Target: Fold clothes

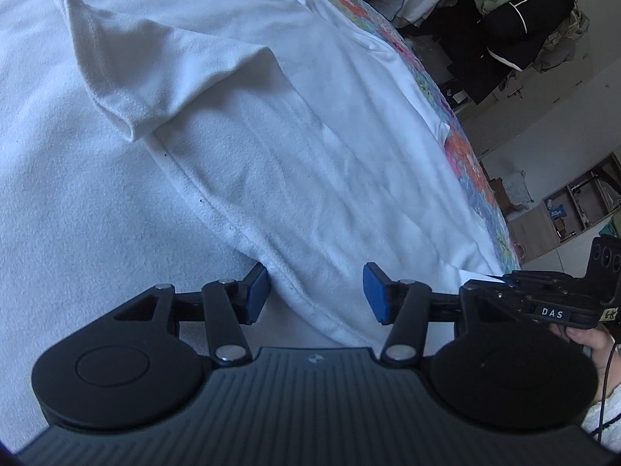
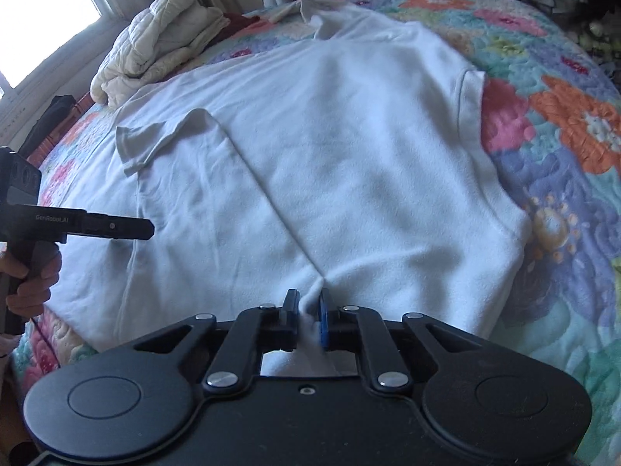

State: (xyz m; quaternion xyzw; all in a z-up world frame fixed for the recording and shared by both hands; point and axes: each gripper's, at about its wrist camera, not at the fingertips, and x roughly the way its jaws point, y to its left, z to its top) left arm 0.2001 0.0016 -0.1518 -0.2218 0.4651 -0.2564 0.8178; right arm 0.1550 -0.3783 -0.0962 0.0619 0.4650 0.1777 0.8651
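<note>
A white T-shirt [image 2: 349,147] lies spread on the flowered quilt [image 2: 562,155], with its left side folded over the body and one sleeve [image 2: 155,143] lying on top. My right gripper [image 2: 308,316] is shut on the shirt's bottom hem at the fold line. In the left wrist view the same shirt [image 1: 271,155] fills the frame, its folded sleeve [image 1: 155,81] on top. My left gripper [image 1: 316,291] is open, its blue pads either side of the hem edge, not gripping. The right gripper also shows in the left wrist view [image 1: 543,303], and the left gripper in the right wrist view [image 2: 147,229].
A cream folded duvet [image 2: 163,35] and a dark red cloth lie at the bed's far left by the window. Hanging clothes, shelves [image 1: 582,209] and floor lie beyond the bed's far edge.
</note>
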